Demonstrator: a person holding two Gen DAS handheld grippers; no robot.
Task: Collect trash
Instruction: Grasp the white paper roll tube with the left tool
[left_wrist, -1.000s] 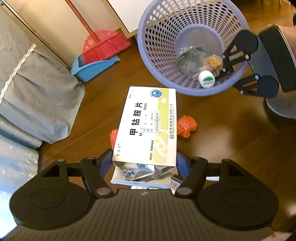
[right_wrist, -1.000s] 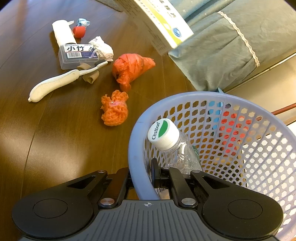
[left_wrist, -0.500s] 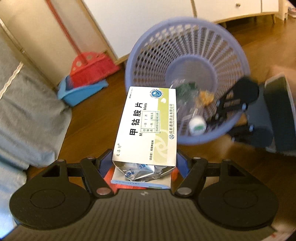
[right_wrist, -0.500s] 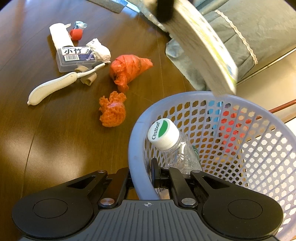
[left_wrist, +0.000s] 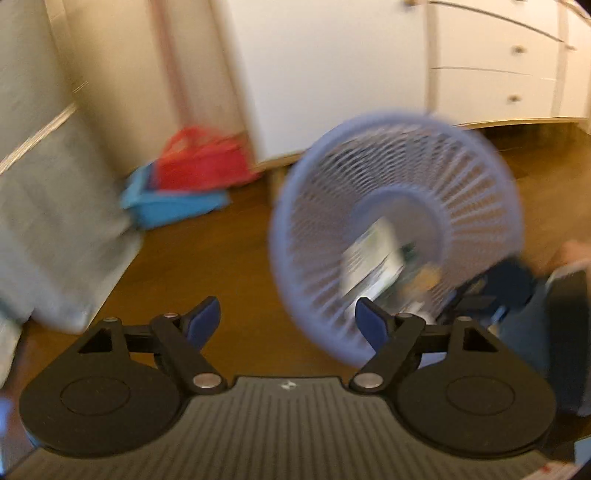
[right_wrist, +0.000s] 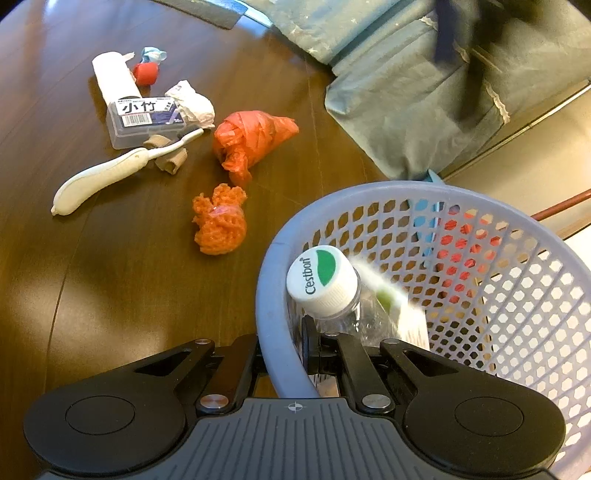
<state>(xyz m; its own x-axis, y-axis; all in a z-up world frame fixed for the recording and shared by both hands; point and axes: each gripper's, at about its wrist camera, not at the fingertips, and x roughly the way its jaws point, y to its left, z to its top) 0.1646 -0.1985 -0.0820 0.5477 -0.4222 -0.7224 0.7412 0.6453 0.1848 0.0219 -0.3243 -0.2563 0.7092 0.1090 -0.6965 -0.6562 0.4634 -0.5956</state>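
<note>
The left claw (left_wrist: 288, 317) has just been spreading its jaws; nothing sits between them, and the medicine box (left_wrist: 373, 258) lies blurred inside the purple mesh basket (left_wrist: 306, 206) ahead of it. The right claw (right_wrist: 284, 354) is clamped on that basket's near rim. One clear bottle (right_wrist: 325, 284) with a white cap rests in the basket beside the box. On the tabletop (right_wrist: 110, 295), well apart from the basket: one orange net ball (right_wrist: 219, 225), one orange plastic bag (right_wrist: 251, 140), one white handle-shaped tool (right_wrist: 110, 173), one clear labelled case (right_wrist: 144, 122).
</note>
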